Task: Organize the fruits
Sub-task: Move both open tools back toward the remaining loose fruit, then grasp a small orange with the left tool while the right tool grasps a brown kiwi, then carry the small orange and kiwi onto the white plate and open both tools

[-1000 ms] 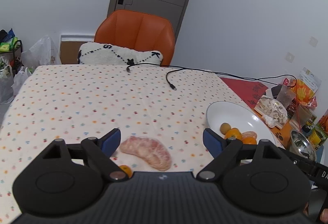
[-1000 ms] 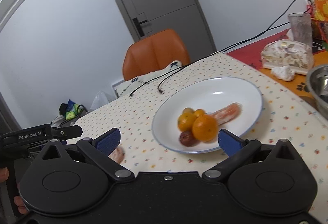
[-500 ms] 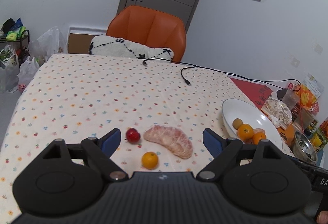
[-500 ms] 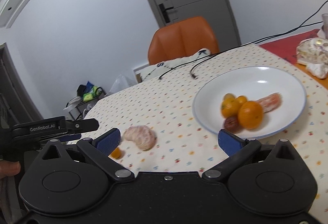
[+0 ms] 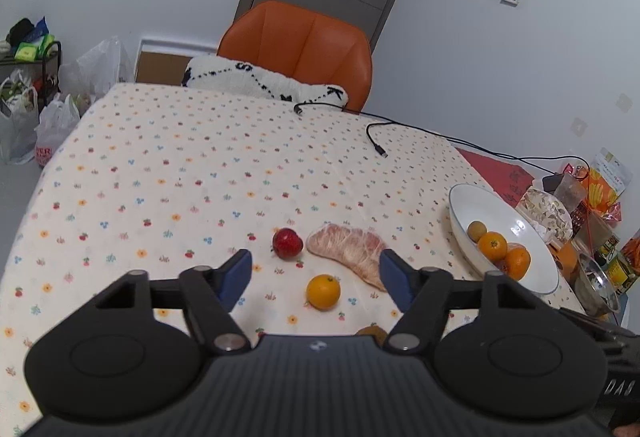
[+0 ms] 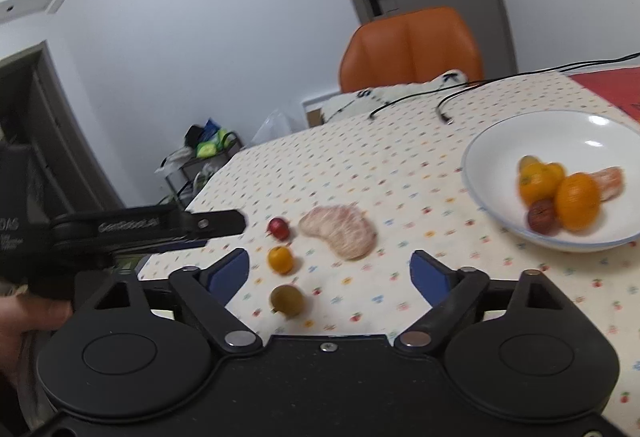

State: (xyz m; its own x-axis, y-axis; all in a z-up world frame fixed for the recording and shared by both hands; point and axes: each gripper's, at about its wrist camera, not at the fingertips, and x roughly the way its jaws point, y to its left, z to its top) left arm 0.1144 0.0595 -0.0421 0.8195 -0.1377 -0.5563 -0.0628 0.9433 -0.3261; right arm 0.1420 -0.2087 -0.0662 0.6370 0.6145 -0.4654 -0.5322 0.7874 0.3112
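Observation:
On the flowered tablecloth lie a peeled pomelo piece [image 5: 352,248] [image 6: 340,231], a red strawberry [image 5: 287,243] [image 6: 279,228], a small orange [image 5: 323,292] [image 6: 280,259] and a brownish-green fruit [image 6: 287,300], whose top just peeks over the left gripper's body [image 5: 372,332]. A white bowl [image 5: 460,213] [image 6: 500,141] to the right holds several oranges, a peeled segment and a dark red fruit. My left gripper [image 5: 316,275] is open above the orange, holding nothing. My right gripper [image 6: 331,276] is open over the loose fruits, empty. The left gripper shows from the side in the right wrist view [image 6: 218,221].
An orange chair [image 5: 298,49] with a white cushion stands at the table's far edge. Black cables [image 5: 378,145] cross the far cloth. A metal bowl [image 5: 598,287], packets and a red mat crowd the right end. Bags and a rack sit on the floor at left.
Both grippers have drawn back and risen, so the strawberry, small orange and brownish fruit have come into view. The right view has swung left, away from the bowl. Both stay open.

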